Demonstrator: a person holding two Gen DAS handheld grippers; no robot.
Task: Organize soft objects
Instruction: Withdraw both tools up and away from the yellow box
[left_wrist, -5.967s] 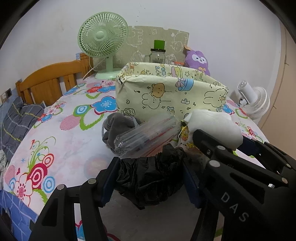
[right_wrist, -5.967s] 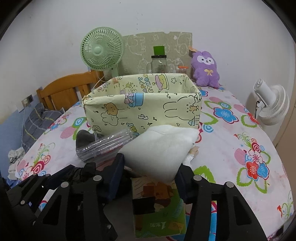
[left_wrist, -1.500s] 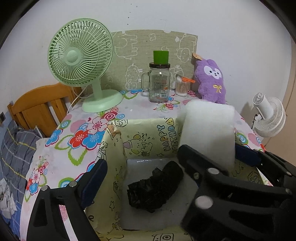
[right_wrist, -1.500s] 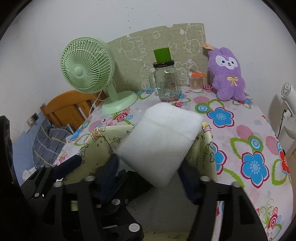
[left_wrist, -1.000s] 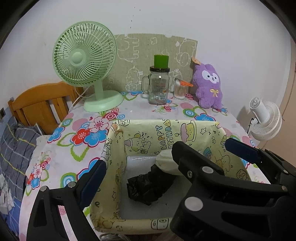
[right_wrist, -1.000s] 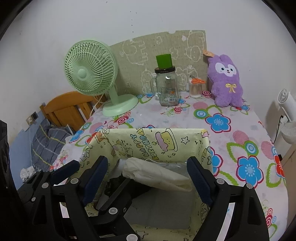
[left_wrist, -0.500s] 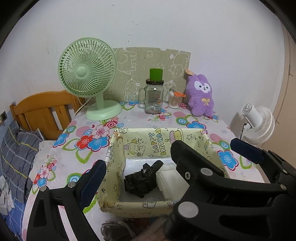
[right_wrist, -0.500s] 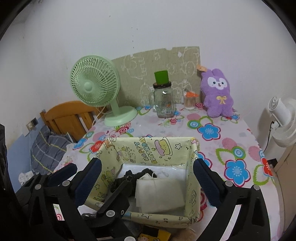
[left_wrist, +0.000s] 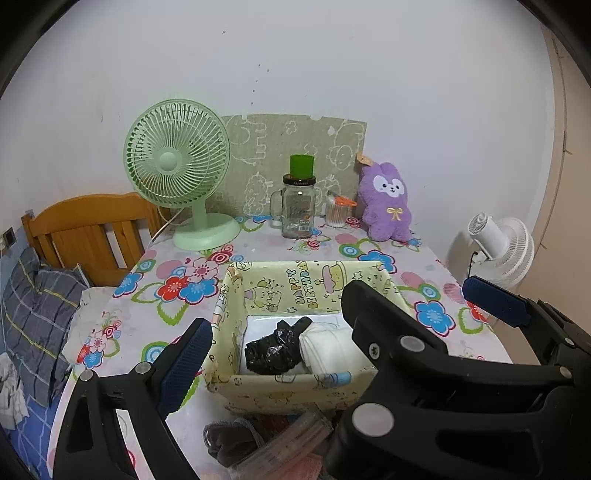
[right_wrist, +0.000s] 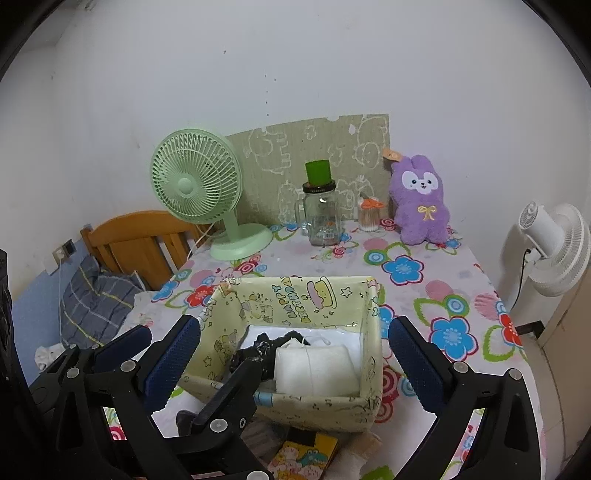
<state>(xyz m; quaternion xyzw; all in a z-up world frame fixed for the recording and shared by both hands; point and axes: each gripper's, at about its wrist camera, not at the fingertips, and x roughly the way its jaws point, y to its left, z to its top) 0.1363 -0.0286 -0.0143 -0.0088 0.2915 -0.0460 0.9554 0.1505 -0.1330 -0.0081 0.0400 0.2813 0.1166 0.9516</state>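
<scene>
The black crumpled bag (left_wrist: 277, 349) lies on the left of the floor of the yellow fabric box (right_wrist: 362, 410), and the white folded pad (right_wrist: 317, 371) lies touching it on the right, probably because the box is the place to gather the soft things. The grey cloth (left_wrist: 229, 439) is not yet inside; it waits on the flowered table (right_wrist: 454, 280) in front of the box. The left gripper (left_wrist: 266, 334) stands wide apart and empty, and the right gripper (right_wrist: 291, 352) is opening, with nothing pressed between its blue pads (right_wrist: 410, 354), above the near rim.
</scene>
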